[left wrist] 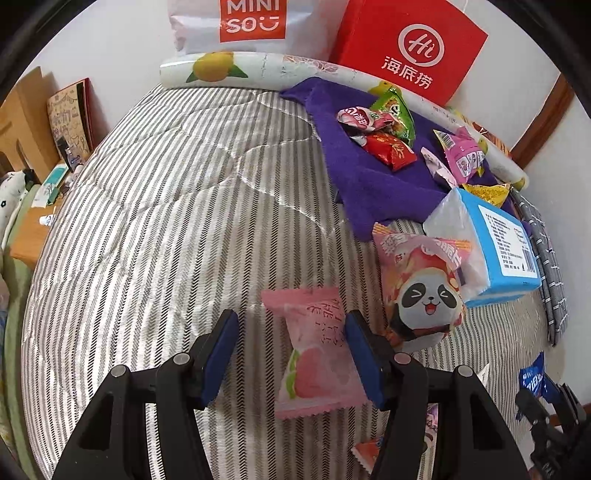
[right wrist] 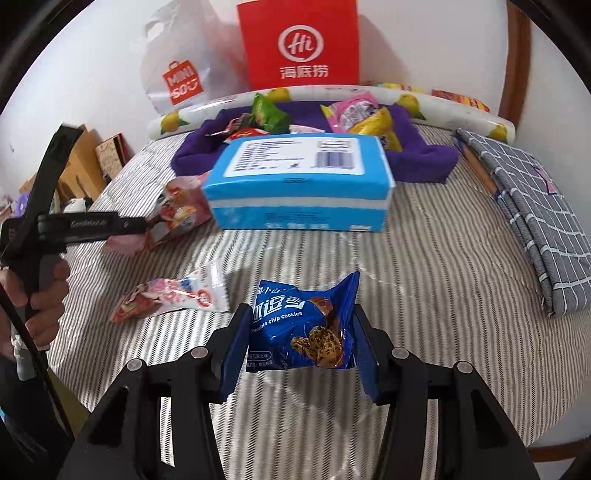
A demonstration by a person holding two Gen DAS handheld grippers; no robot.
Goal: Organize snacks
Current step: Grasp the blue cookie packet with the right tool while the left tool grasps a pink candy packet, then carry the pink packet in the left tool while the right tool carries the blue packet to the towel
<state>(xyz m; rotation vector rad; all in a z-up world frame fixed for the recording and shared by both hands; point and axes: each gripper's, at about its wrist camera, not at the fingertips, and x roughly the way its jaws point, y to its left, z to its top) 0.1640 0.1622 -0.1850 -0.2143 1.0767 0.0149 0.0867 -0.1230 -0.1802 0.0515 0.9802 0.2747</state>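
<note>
A pink peach-print snack packet (left wrist: 317,362) lies flat on the striped bed cover (left wrist: 166,221). My left gripper (left wrist: 291,321) straddles it, open: the right pad is at the packet's edge and a gap shows beside the left pad. In the right wrist view, my right gripper (right wrist: 301,321) is shut on a blue chocolate-chip cookie packet (right wrist: 306,328), held just above the cover. A purple towel (left wrist: 369,177) at the back carries several snacks. The left gripper (right wrist: 136,225), held by a hand (right wrist: 44,302), also shows in the right wrist view.
A panda-print packet (left wrist: 424,295) and a blue tissue pack (right wrist: 299,184) lie in front of the towel. A pink-and-white packet (right wrist: 173,299) lies left of the cookies. A red bag (right wrist: 299,44) and a white Miniso bag (left wrist: 251,22) stand against the wall. A grey checked cloth (right wrist: 535,221) lies at the right.
</note>
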